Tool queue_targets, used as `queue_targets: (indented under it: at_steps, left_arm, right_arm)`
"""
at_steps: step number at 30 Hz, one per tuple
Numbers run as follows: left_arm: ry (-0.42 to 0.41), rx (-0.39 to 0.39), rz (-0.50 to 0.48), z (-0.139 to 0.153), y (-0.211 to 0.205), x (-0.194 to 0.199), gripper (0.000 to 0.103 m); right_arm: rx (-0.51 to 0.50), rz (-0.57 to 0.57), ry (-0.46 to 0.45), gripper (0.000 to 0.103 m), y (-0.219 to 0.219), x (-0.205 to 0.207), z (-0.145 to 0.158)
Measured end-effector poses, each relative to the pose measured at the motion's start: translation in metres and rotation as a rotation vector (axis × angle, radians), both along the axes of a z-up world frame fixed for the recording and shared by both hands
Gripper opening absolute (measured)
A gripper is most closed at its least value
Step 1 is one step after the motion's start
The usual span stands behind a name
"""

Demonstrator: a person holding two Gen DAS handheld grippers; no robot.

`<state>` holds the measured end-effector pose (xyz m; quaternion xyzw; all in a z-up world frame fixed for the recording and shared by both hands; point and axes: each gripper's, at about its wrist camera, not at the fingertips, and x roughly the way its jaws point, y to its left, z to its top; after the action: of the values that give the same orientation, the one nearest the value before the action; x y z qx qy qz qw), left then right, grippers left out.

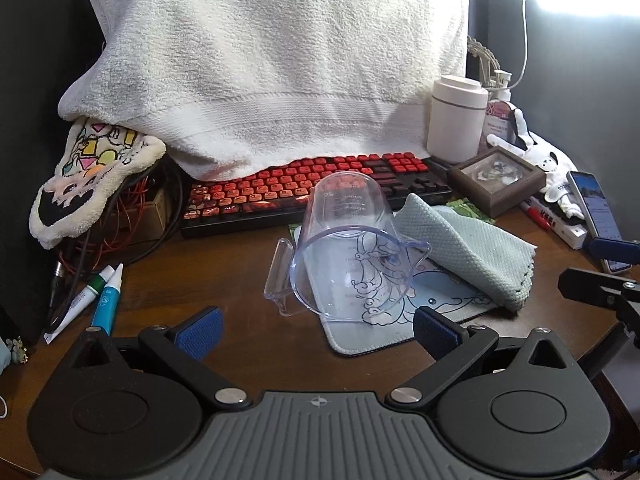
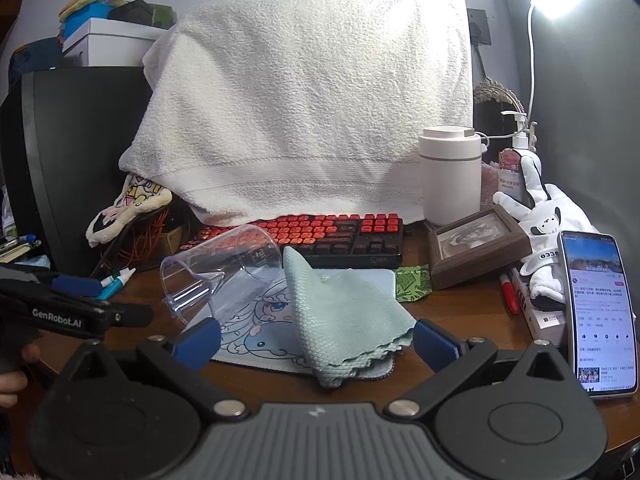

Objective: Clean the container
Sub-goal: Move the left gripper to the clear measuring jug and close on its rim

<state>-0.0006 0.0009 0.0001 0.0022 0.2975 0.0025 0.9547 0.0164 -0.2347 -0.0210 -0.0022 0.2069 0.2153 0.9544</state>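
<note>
Left wrist view took in a crowded wooden desk [image 1: 224,280]: at far left two tubes [image 1: 105,292] lay beside a tangle of cables [image 1: 120,216], then a clear plastic measuring cup [image 1: 352,248] lay on its side, mouth toward the camera, handle to the left, partly on a cartoon-print mouse pad [image 1: 384,320]. Just right of it, touching, a pale green cleaning cloth [image 1: 460,240] was crumpled. A red-and-black keyboard [image 1: 320,184] sat behind, half under a white towel [image 1: 280,60]. Further right stood a white canister [image 1: 456,120], a framed picture [image 1: 496,180] and a phone [image 1: 596,208]. The left gripper [image 1: 316,328] was spread wide, holding nothing, short of the cup. The right gripper [image 2: 316,340] likewise gaped empty, straddling the cloth's near edge.
</note>
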Motion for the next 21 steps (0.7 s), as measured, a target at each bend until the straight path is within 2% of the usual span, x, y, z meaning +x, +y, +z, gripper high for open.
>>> queue_targets:
  at_steps: [8, 12, 17, 21]
  left_arm:
    - [-0.108, -0.061, 0.033, 0.000, 0.012, -0.010, 0.102]
    - [-0.065, -0.098, 0.016, -0.002, 0.020, -0.002, 0.102]
    - [-0.079, -0.149, -0.024, -0.015, 0.016, -0.005, 0.102]
    - [-0.091, -0.149, -0.069, -0.023, 0.008, 0.001, 0.102]
  right_arm:
    - [0.056, 0.025, -0.039, 0.103, -0.016, 0.000, 0.004]
    - [0.071, 0.008, -0.035, 0.103, -0.018, 0.001, 0.001]
    - [0.076, 0.010, -0.017, 0.103, -0.019, 0.006, -0.001]
    - [0.078, 0.011, -0.003, 0.103, -0.020, 0.009, -0.003]
